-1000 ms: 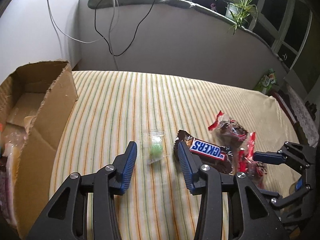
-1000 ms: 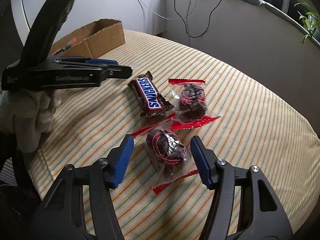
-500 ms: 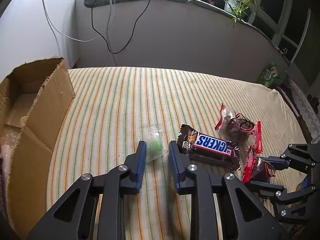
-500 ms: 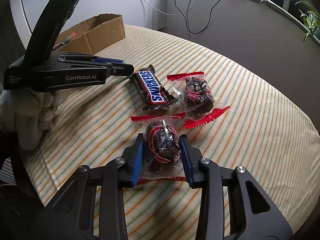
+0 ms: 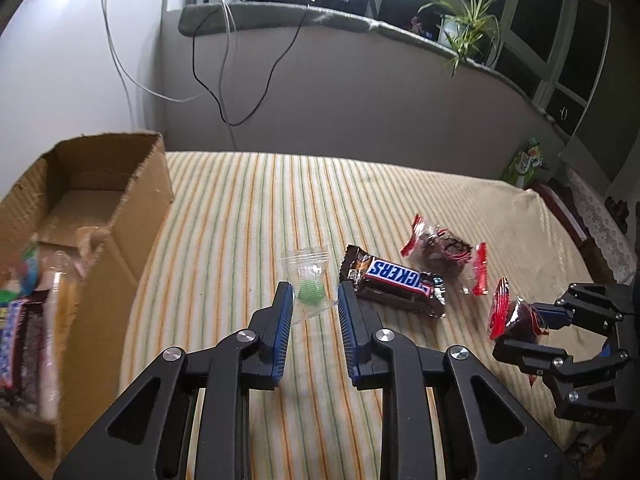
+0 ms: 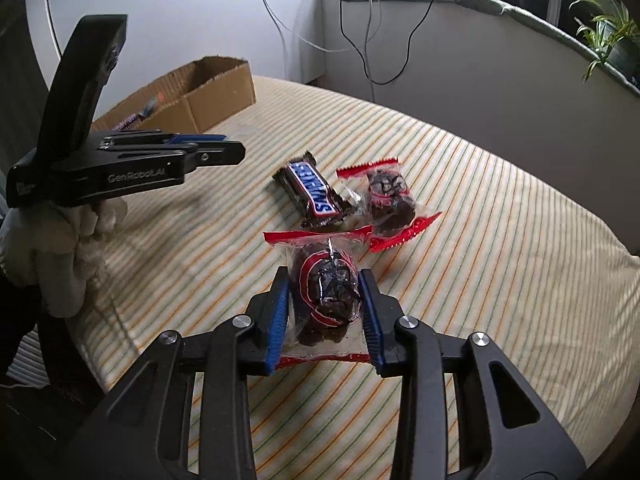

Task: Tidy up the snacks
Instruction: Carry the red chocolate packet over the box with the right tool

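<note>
Right gripper [image 6: 326,300] was clamped on the chocolate pack [image 6: 326,288], lower center. Left gripper [image 5: 312,312] sat open around the green candy [image 5: 309,285], mid-frame; cardboard box [image 5: 132,220] far left.

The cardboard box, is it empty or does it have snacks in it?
Not empty. The cardboard box is open on top, and wrapped snacks lie inside at its near end; the far end shows bare cardboard.
</note>
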The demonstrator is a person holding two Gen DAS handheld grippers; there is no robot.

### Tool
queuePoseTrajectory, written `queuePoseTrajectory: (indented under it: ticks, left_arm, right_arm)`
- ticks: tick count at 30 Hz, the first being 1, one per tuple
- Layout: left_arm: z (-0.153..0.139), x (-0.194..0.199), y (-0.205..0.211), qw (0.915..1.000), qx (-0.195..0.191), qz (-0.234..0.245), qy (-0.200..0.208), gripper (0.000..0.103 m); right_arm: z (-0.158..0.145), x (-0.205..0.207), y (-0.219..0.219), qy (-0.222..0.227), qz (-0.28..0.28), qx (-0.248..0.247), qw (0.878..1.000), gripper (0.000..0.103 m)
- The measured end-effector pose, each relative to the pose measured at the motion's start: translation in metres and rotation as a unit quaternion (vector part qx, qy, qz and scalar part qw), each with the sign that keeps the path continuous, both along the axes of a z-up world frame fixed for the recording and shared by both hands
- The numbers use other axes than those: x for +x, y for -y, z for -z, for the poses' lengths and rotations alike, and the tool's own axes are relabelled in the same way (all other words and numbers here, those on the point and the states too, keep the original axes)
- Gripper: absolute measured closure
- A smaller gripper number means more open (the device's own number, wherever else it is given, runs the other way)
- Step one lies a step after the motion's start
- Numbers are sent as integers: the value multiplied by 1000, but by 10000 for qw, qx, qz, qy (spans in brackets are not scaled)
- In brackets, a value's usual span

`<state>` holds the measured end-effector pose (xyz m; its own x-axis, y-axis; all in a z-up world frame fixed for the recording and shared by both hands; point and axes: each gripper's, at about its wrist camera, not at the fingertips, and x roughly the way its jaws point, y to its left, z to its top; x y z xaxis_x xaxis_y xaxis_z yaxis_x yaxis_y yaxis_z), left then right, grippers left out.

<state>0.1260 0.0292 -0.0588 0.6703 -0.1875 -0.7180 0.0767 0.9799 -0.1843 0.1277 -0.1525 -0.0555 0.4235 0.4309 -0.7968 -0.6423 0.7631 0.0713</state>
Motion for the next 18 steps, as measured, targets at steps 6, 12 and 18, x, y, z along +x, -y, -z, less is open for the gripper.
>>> queuePoseTrajectory:
  ticks: [6,12,18]
  left_arm:
    - [-17,-18,-9,9997,3,-29,233,81]
    - [-31,-36,-19,9990,-33,-141,434,81]
    - [-42,-49,-39,9980,-41,-297,554,81]
  right_arm:
    - [-16,-8,-5,144,7,73,9999,68]
    - [-31,-12,-21,305,-56,168,9994,68]
    - [-44,-10,-43,442,-159,256,9986,68]
